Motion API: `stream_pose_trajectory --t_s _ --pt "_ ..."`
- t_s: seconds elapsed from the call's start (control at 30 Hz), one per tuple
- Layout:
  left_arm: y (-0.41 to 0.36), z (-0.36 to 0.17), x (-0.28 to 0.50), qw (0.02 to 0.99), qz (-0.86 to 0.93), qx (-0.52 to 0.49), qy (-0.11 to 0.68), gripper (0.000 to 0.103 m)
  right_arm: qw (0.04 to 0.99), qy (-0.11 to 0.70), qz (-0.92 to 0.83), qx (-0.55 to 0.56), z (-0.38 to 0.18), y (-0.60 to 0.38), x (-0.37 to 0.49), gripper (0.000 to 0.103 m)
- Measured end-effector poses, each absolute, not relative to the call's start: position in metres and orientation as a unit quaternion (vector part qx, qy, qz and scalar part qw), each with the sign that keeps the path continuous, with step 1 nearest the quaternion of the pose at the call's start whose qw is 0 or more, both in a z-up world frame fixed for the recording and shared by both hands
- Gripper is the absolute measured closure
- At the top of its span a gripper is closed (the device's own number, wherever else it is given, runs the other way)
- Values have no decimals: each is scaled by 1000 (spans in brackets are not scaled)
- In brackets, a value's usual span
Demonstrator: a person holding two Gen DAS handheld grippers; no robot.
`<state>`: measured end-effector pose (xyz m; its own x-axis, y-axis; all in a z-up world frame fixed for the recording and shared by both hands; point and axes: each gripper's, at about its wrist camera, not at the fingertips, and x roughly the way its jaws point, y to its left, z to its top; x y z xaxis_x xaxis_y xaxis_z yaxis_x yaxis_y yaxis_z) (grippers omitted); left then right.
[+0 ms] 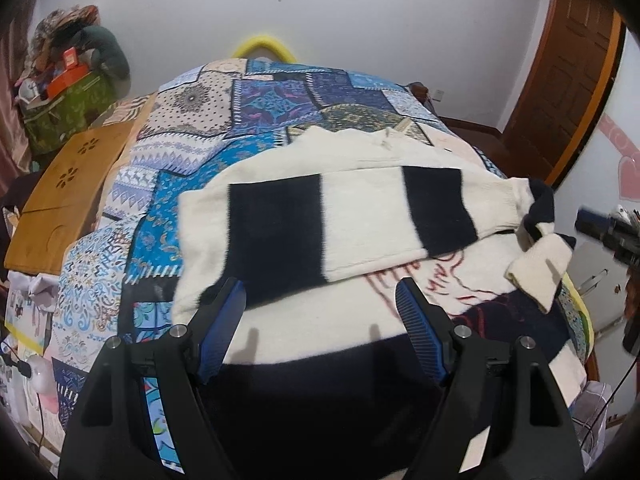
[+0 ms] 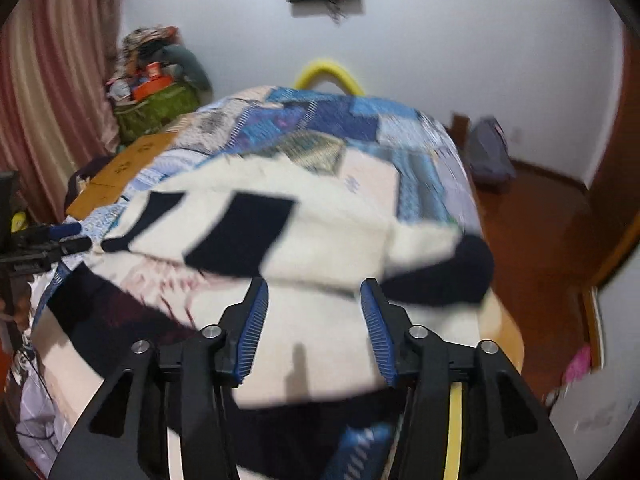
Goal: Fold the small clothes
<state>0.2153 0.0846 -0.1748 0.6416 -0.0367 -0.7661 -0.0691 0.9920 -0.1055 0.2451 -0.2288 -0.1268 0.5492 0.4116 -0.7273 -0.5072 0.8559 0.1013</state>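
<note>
A cream sweater with wide navy stripes (image 1: 344,216) lies on the bed. One sleeve is folded across its body. Its cuff (image 1: 540,268) hangs at the right. The sweater also shows, blurred, in the right wrist view (image 2: 320,236). My left gripper (image 1: 322,294) is open and empty, just above the sweater's near edge. My right gripper (image 2: 314,294) is open and empty, over the sweater's near part, by a navy sleeve end (image 2: 460,276). The right gripper also shows at the right edge of the left wrist view (image 1: 608,232).
A blue patchwork bedspread (image 1: 256,104) covers the bed. A wooden board (image 1: 68,196) lies at the bed's left side. A green box with clutter (image 1: 64,108) stands behind it. A brown door (image 1: 568,80) is at the right. A grey bag (image 2: 488,156) sits on the floor.
</note>
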Motion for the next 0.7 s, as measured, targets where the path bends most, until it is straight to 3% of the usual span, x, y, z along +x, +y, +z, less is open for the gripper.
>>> stream_pose_trajectory --t_s 0.27,0.37,0.7 --pt "17 -176 241 887 -45 -54 457 26 887 415 200 -13 -158 -291 215 54" --pt "-20 -179 249 881 -70 -43 466 21 889 419 186 -11 -166 -309 207 50" --pt "-155 -217 270 851 -147 57 502 18 889 426 164 43 -184 -354 198 48"
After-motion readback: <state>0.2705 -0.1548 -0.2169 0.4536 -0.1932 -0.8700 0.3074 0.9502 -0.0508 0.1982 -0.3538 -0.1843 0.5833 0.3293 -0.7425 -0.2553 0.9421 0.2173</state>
